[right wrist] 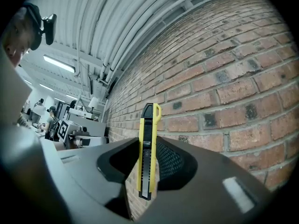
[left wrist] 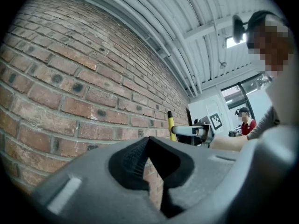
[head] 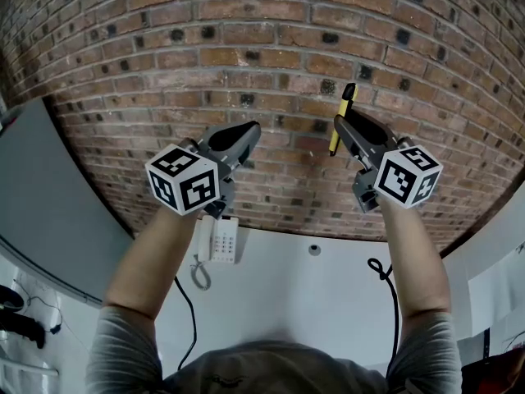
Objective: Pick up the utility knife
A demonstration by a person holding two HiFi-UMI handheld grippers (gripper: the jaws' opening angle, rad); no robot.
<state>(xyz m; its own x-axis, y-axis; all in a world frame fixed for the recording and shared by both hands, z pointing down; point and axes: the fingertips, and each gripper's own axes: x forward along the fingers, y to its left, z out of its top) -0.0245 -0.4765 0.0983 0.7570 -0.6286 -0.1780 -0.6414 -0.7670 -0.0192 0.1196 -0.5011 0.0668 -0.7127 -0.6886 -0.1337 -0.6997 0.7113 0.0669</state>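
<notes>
The right gripper has its fingers clamped on the slim yellow-and-black plastic utility knife, approx. mid-handle. The knife stands upright w/ both ends sticking out, above and below the grip. It is up in the air, just in front of the red brick wall. The left gripper is raised alongside, apart from the knife, fingers together w/ nothing between them.

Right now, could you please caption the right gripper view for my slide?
Right gripper clamps an upright yellow utility knife before a brick wall.
</notes>
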